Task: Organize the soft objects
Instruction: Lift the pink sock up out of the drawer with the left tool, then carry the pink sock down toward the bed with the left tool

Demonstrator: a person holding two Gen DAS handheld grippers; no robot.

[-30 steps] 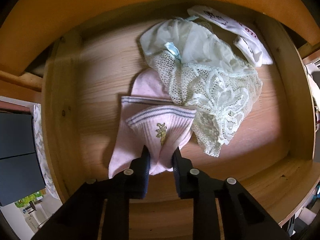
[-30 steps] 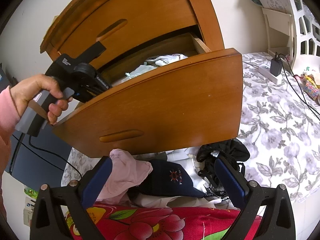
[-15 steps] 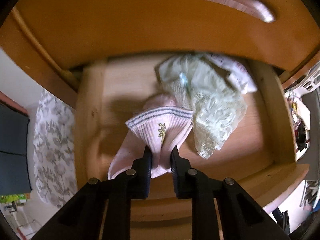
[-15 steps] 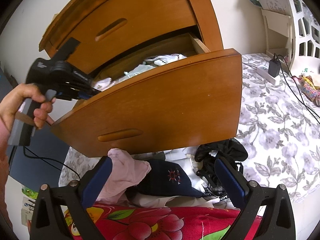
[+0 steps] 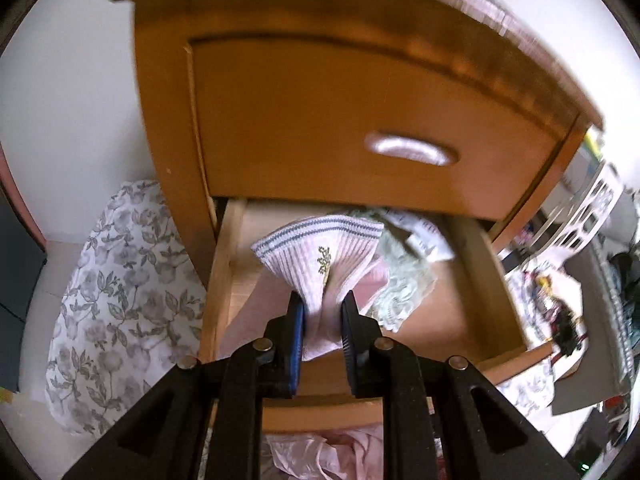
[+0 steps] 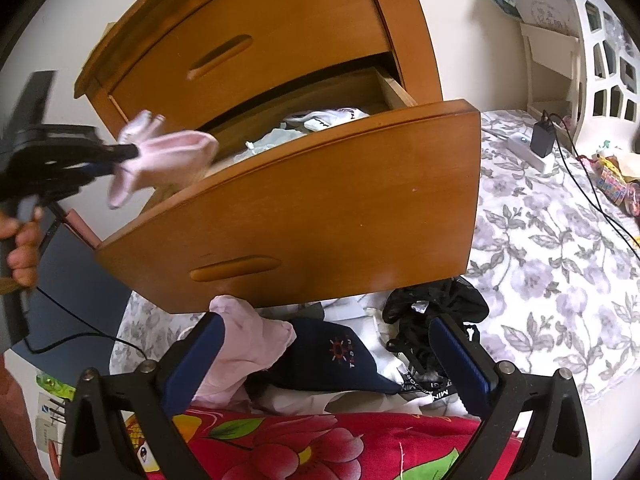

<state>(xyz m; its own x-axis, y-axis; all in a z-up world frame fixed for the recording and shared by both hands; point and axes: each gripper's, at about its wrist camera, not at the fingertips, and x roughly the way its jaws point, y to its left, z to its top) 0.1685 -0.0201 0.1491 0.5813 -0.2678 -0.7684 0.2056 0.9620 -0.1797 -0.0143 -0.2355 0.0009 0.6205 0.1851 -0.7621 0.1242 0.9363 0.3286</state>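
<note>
The left tongs (image 5: 322,316) pinch the pink sock (image 5: 320,264) above the open drawer (image 6: 288,204); right tongs (image 6: 328,356) gape empty. At six o'clock, the sock's dangling mate could snag.

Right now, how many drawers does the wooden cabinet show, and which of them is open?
2. The upper drawer is shut. The lower drawer is pulled open with clothes inside. More drawers may be hidden below, out of view.
</note>
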